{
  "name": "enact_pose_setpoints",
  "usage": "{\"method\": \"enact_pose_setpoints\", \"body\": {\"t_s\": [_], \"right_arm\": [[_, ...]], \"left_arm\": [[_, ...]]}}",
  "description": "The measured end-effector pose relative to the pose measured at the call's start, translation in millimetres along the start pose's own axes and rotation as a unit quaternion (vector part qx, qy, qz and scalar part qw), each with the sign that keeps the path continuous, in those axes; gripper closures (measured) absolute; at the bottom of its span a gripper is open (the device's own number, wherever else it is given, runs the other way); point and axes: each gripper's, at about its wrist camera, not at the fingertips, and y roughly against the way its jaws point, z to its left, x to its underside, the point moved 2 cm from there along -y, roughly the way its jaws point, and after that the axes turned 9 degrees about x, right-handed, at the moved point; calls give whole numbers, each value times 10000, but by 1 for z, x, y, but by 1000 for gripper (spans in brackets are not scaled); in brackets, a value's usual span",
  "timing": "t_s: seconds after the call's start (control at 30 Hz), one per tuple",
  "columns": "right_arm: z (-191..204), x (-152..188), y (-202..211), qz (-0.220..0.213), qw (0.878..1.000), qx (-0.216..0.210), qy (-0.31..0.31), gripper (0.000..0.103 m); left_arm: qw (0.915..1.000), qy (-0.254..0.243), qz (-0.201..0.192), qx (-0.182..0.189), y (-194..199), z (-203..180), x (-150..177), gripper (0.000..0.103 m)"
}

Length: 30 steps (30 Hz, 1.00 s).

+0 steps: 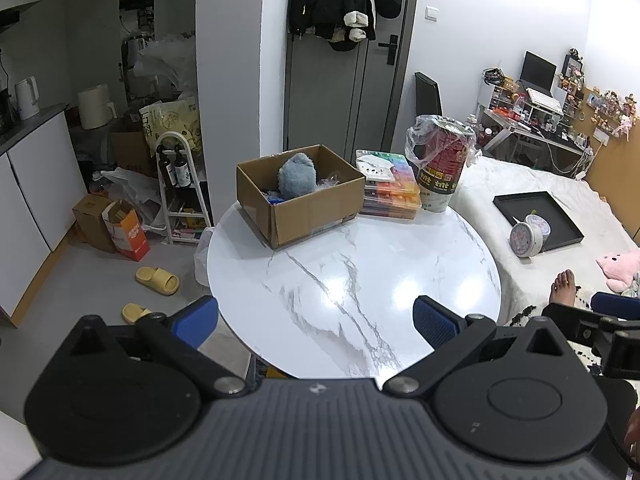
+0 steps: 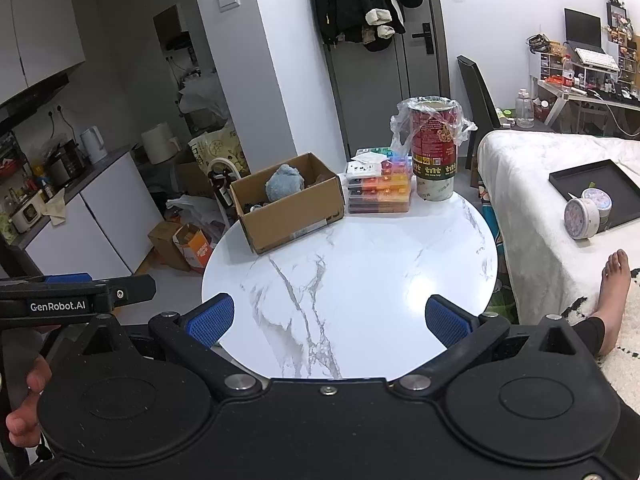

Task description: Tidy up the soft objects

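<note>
Inside the cardboard box [image 1: 300,196], a grey plush toy [image 1: 297,175] is half hidden.

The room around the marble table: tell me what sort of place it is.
Probably a small studio flat: a bed beside the table, a kitchen counter with a kettle, and coats on the door.

You see: tabletop [image 1: 360,264] glossy white marble-look w/ grey veins; box [image 1: 304,208] matt brown cardboard; plush [image 1: 297,174] fuzzy grey-blue cloth; tool pads [image 2: 212,318] ribbed blue.
</note>
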Motion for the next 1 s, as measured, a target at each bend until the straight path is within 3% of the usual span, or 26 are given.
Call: {"method": "enact_pose_setpoints", "body": {"t_s": [1.0], "right_arm": [[2,1,-3,7,10000,-38,46,0]], "left_arm": [[10000,-40,-38,-48,2,-2,-2,0]]}}
